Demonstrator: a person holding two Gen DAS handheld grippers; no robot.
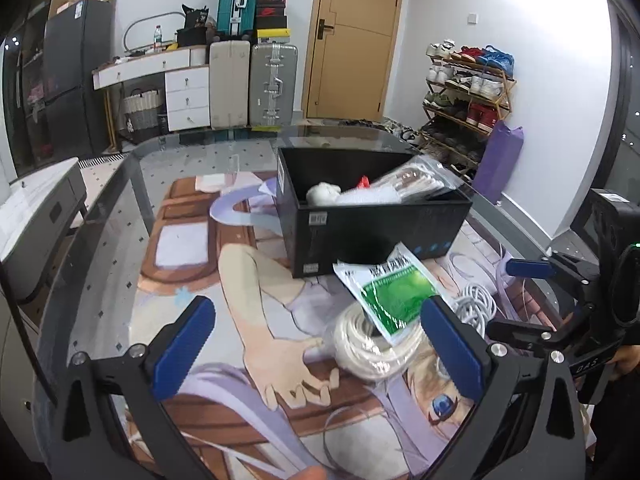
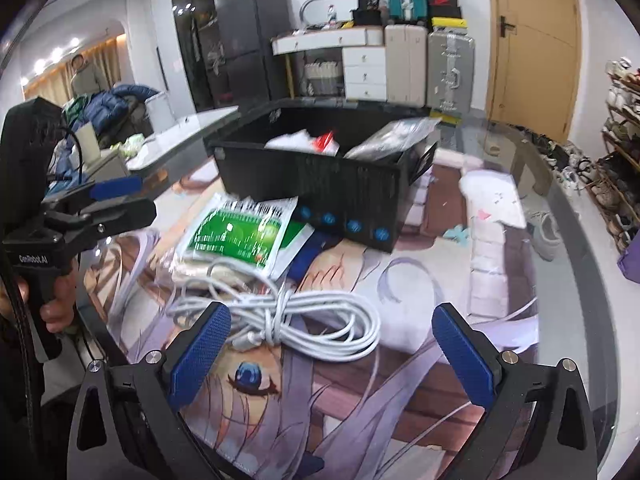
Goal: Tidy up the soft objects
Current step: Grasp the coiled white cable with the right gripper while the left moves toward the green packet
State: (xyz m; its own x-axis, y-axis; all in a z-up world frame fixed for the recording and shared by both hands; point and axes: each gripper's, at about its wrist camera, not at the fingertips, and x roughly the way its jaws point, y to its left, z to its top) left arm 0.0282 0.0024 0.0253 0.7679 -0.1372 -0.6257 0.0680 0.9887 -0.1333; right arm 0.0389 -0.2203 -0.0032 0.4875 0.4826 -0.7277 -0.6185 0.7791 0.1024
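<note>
A black box stands on the table and holds a white soft item, a red bit and a clear packet. In front of it lie a green-and-white packet, a bagged cream cord coil and a white cable bundle. My left gripper is open above the mat, left of the coil. My right gripper is open, with the white cable bundle just beyond its fingertips. The box and green packet also show in the right wrist view.
The round glass table carries a printed anime mat. Suitcases, a white desk, a door and a shoe rack stand behind. A person stands far left in the right wrist view.
</note>
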